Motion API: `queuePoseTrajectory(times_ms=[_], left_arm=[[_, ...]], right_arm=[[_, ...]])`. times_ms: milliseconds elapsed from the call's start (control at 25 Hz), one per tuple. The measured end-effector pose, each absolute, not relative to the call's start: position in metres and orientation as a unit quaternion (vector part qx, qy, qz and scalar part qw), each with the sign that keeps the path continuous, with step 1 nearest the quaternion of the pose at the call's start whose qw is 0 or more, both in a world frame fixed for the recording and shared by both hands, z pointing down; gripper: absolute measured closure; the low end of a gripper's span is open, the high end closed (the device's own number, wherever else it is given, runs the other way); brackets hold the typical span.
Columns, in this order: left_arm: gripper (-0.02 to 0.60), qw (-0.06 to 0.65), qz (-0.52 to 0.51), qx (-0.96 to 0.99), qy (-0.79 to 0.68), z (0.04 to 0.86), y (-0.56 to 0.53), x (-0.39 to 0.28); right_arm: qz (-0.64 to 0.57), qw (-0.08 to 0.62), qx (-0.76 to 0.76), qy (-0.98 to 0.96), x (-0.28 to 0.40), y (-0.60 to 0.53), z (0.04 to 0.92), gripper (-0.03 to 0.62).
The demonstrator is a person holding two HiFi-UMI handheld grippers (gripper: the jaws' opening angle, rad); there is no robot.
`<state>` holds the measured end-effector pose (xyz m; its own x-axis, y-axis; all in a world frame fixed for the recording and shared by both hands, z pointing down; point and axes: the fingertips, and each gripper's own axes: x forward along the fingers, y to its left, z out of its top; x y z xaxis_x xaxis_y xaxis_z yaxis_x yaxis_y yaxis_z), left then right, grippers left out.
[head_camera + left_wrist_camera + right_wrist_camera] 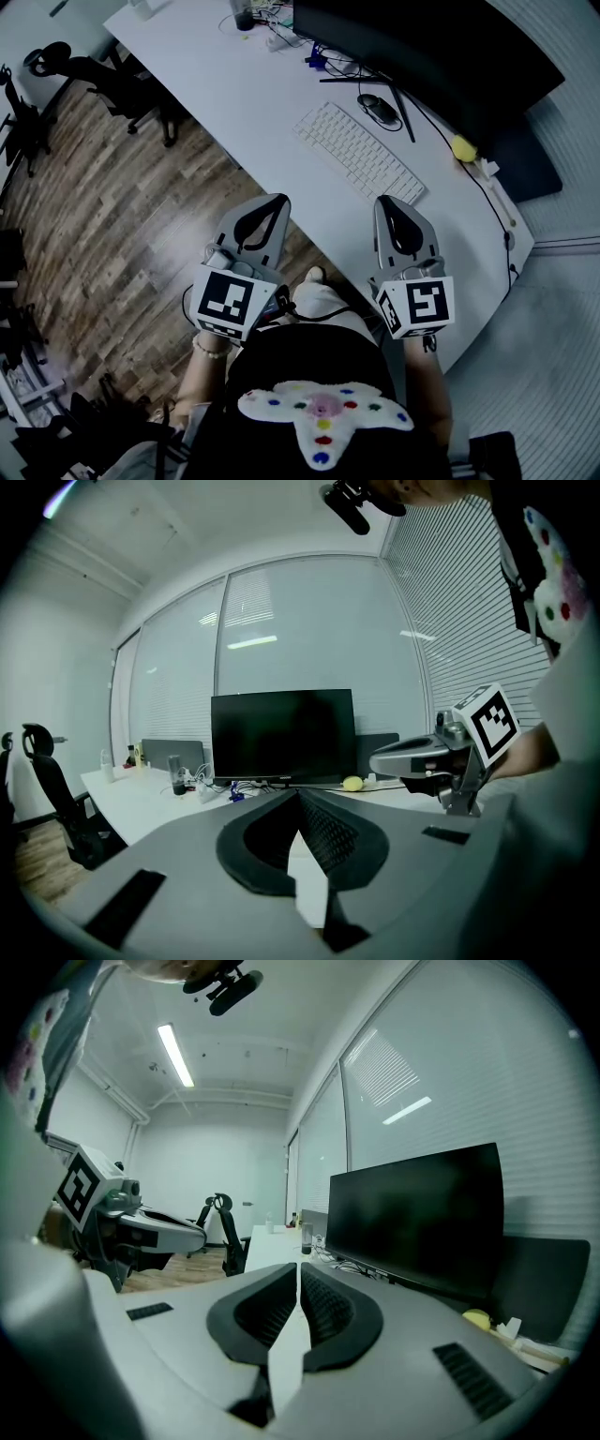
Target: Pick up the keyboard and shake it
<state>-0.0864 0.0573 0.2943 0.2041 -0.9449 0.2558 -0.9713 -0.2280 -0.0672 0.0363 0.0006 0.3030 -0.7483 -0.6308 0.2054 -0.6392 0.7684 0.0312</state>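
The flat white rectangular keyboard [359, 152] lies upper centre on the white surface [216, 84] (before a black monitor [422, 56]); left gripper [277, 199] and right gripper [386, 202], below it, have jaws pressed together, empty.

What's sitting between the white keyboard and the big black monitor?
A dark mouse, on the white desk between keyboard and monitor; the head view shows it.

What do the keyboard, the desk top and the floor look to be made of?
Keyboard: likely white plastic, matte, with rows of small moulded keys.
Desk top: smooth plain white, probably laminate; no grain shows.
Floor: brown planks with streaky grain; real wood or printed vinyl, I cannot tell.
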Motion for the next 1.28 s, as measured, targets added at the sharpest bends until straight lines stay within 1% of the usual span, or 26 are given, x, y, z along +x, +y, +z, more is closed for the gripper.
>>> queuePoseTrajectory(times_ms=[320,520,1280], left_arm=[[0.565,0.068,0.123,0.772,-0.620,0.303,0.025,-0.084],[0.566,0.069,0.127,0.774,-0.616,0.306,0.017,-0.078],[0.565,0.067,0.125,0.800,-0.584,0.309,-0.015,-0.083]], right_arm=[[0.044,0.112,0.340,-0.933,0.040,-0.027,0.315,0.556],[0.038,0.114,0.336,-0.934,0.045,-0.033,0.318,0.556],[0.044,0.124,0.389,-0.912,0.059,-0.048,0.323,0.556]])
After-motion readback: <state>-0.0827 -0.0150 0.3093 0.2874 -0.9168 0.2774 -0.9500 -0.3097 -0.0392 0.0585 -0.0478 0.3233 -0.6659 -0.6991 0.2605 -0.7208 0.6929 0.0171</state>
